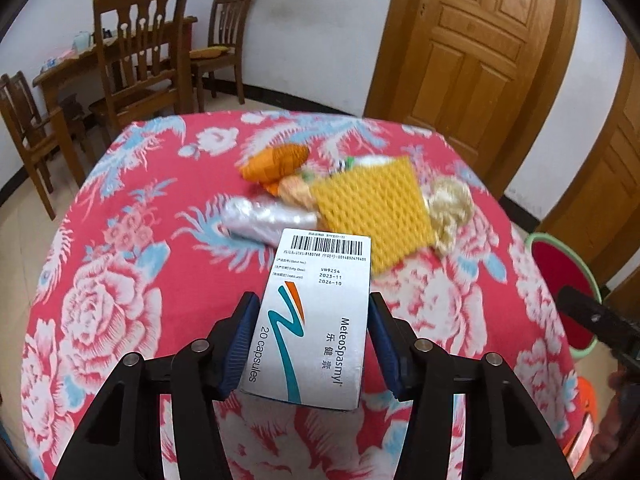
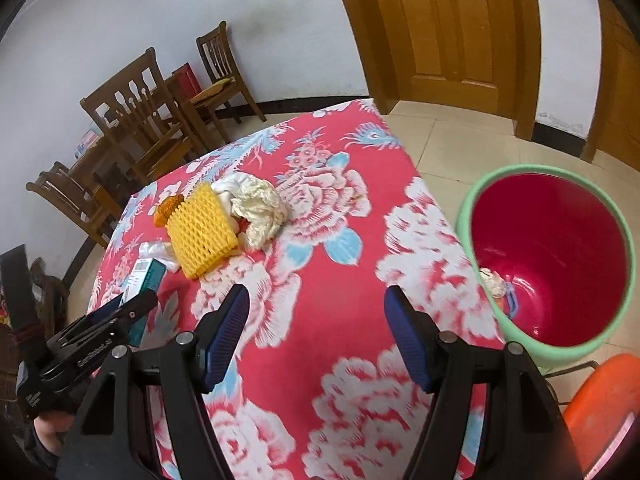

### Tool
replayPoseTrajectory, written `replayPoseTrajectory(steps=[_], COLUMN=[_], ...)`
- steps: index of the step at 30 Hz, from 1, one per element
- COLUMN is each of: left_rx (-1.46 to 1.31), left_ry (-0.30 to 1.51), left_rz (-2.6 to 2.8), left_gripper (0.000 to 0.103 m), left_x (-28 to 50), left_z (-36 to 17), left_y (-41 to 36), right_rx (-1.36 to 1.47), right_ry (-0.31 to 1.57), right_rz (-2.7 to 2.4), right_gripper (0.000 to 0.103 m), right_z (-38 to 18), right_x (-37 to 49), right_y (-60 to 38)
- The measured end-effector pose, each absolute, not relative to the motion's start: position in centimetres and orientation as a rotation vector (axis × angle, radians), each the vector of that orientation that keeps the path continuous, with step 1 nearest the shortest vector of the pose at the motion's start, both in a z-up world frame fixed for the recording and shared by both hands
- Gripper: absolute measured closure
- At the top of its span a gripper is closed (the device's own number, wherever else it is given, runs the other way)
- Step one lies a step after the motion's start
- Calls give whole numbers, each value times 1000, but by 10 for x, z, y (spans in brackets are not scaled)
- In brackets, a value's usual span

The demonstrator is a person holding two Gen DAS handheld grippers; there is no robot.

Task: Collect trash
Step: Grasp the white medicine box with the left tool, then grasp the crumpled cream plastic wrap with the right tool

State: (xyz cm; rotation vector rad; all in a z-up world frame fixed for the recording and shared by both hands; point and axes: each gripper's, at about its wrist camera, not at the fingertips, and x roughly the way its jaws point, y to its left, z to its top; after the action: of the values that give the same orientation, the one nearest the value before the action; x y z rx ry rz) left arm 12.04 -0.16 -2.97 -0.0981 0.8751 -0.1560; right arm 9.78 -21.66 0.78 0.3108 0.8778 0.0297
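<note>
My left gripper (image 1: 308,312) is shut on a white and teal medicine box (image 1: 316,316), held above the red floral table (image 1: 160,200); the box also shows in the right wrist view (image 2: 144,280). Beyond it lies a trash pile: yellow foam netting (image 1: 376,208), an orange wrapper (image 1: 276,162), a silvery plastic wrap (image 1: 264,218) and a crumpled cream tissue (image 1: 450,208). My right gripper (image 2: 316,320) is open and empty over the table's near right part. The netting (image 2: 202,230) and tissue (image 2: 260,208) lie ahead of it to the left. A green bin with a red inside (image 2: 552,256) stands beside the table on the right, holding some trash.
Wooden chairs (image 1: 136,52) and a desk (image 1: 76,64) stand beyond the table on the left. Wooden doors (image 1: 472,48) are at the back right. An orange stool (image 2: 604,404) is near the bin. The left gripper (image 2: 100,332) shows at the left of the right wrist view.
</note>
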Motion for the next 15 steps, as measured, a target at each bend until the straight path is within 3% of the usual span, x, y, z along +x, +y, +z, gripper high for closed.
replayPoseTrajectory(steps=[15], left_rx=[-165], left_ry=[853], left_rz=[-101], left_gripper=[47], left_x=[150], left_z=[-23], left_y=[15], right_rx=[208], right_ry=[917], right_rz=[101], right_gripper=[32], right_z=[-9], right_x=[185], right_y=[-177])
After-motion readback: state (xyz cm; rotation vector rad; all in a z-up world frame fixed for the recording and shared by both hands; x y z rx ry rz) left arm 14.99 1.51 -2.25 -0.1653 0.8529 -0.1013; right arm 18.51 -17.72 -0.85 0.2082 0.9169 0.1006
